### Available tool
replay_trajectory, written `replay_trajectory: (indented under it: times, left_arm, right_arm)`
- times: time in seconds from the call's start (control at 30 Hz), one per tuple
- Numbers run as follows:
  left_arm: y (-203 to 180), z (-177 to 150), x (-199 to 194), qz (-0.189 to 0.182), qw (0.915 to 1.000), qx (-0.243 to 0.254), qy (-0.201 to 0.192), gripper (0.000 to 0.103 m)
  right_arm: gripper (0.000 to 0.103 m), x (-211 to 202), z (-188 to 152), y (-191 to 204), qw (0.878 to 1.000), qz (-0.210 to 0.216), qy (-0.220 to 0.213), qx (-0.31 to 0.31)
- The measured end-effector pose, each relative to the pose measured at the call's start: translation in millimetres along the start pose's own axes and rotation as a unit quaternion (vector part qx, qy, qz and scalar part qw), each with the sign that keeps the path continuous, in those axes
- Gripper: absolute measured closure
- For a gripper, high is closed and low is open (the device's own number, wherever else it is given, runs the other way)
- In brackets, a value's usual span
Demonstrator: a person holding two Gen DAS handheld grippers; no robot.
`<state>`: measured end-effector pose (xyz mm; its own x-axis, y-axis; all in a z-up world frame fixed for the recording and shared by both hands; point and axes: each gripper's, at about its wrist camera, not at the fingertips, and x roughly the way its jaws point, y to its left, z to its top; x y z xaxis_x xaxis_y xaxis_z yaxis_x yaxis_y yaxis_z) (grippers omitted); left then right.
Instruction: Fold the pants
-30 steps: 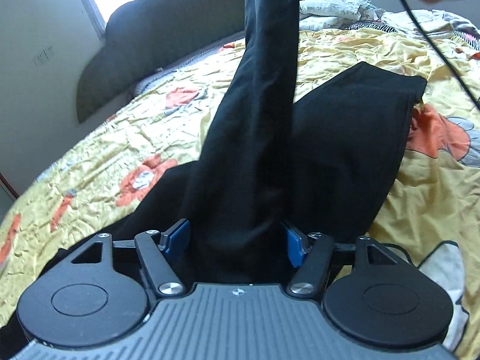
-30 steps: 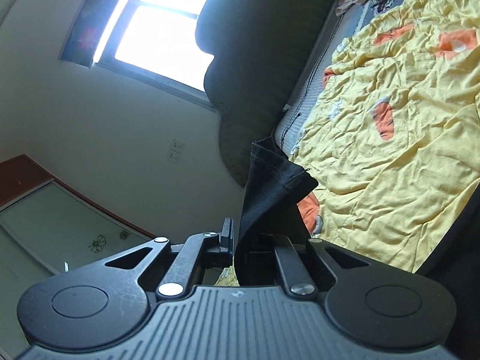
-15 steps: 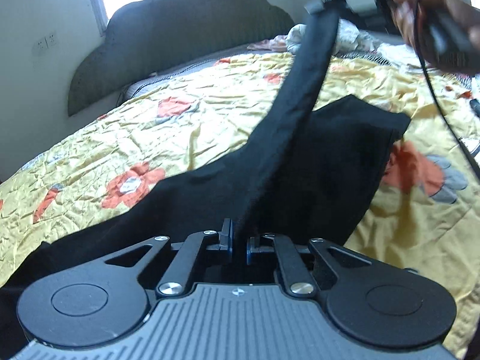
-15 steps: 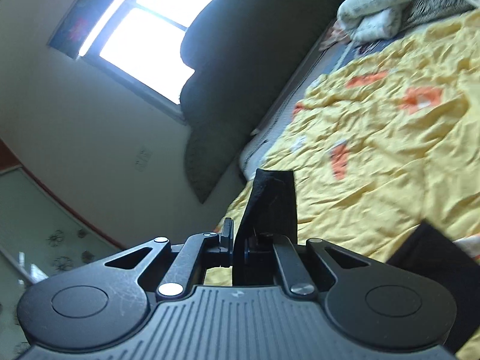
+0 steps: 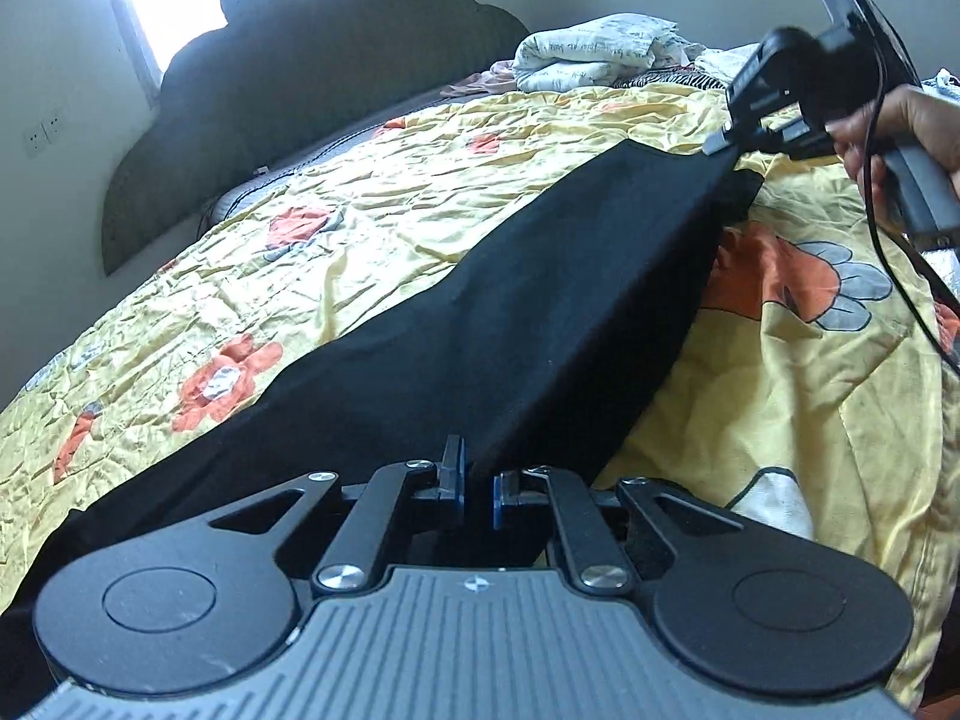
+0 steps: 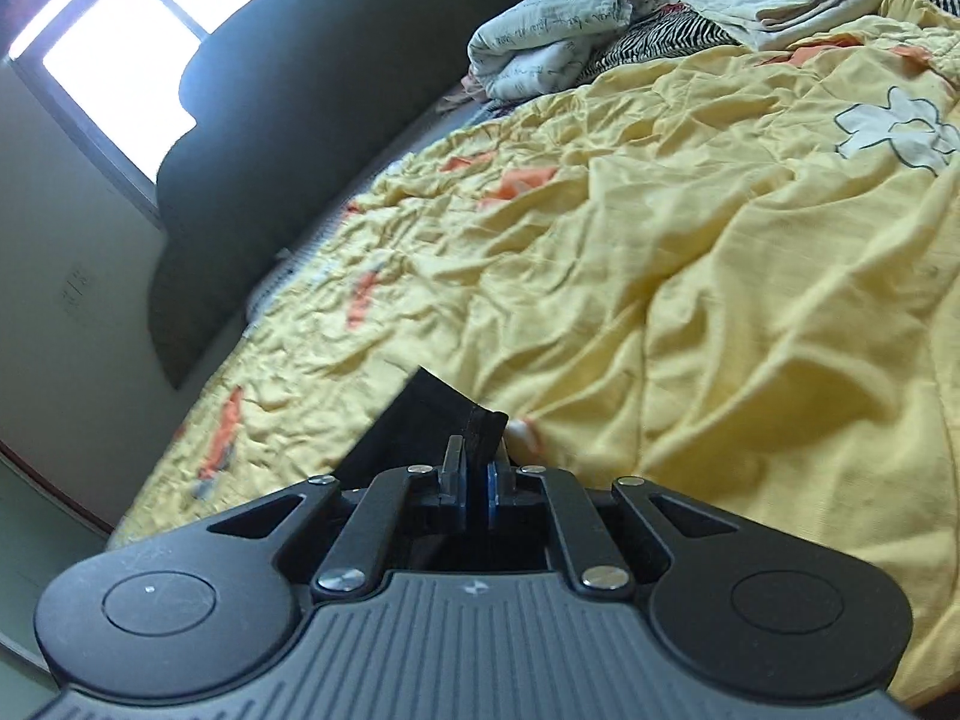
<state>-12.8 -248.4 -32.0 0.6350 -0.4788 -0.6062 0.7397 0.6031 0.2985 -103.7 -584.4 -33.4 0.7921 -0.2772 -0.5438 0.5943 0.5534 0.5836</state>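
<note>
While its blue pads are pressed together on a fold of black cloth, the left gripper [image 5: 478,489] sits low over the bed, pinching the pants [image 5: 510,312] at the near end of one leg. From that pinch the leg runs up and to the right as a taut band, lifted slightly off the quilt [image 5: 372,222], to the right gripper [image 5: 723,141], which bites the far hem. In the right wrist view that gripper [image 6: 474,489] has its pads closed on the same black cloth, a short flap of hem [image 6: 444,414] standing up just past the fingertips. A hand [image 5: 900,132] grips the right tool's grey handle at the upper right, and a black cable [image 5: 900,276] hangs down from it across the quilt. Under the raised leg the other leg lies flat on the quilt, its hem peeking out just beside the right gripper; the rest of the pants spreads dark toward the lower left. The quilt is yellow with orange and white flowers, rumpled. Beyond it stand a dark scalloped headboard [image 5: 312,78] against the wall, a bright window [image 6: 150,30] above it, and a heap of folded laundry [image 6: 600,18] near the far edge of the bed
</note>
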Motion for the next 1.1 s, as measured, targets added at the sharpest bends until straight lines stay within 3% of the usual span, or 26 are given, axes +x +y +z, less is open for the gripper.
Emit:
replay_trajectory:
  times: [0.27,0.3,0.43,0.6,0.67,0.73,0.83,0.93,1.0,1.1]
  left_arm:
    - [-3,-3,2,0.001,0.9999,0.015,0.005,0.091]
    - [-2,-3,3,0.000,0.9999,0.013,0.006,0.081]
    - [2,-1,-1,-0.015,0.9998,-0.001,0.011,0.077]
    - [10,2,-12,-0.047,0.9985,-0.023,0.015,0.057]
    - [17,4,-18,-0.075,0.9962,-0.042,0.014,0.051]
    - [24,7,-24,-0.096,0.9929,-0.069,0.008,0.048]
    - [41,12,-30,-0.103,0.9868,-0.125,-0.008,0.044]
    - [59,11,-21,-0.082,0.9813,-0.174,0.002,0.041]
    - [67,6,-11,-0.065,0.9784,-0.194,0.027,0.041]
    - [77,-3,1,-0.066,0.9715,-0.221,0.055,0.041]
  right_arm:
    - [0.096,2,-1,4,0.999,-0.020,0.022,-0.026]
    - [0.096,1,-1,5,0.999,-0.021,0.022,-0.024]
    - [0.092,-7,0,4,0.999,-0.033,0.016,-0.016]
    - [0.083,-26,-3,3,0.999,-0.038,-0.009,-0.002]
    - [0.067,-32,-6,4,0.999,-0.034,-0.012,0.005]
    - [0.062,-39,-8,6,0.999,-0.025,-0.023,0.010]
    - [0.062,-47,-12,12,0.999,0.020,-0.023,0.012]
    - [0.062,-43,-19,9,0.998,0.040,0.002,0.055]
    - [0.062,-47,-23,1,0.996,0.034,-0.007,0.082]
    - [0.062,-58,-26,-5,0.997,-0.005,-0.038,0.064]
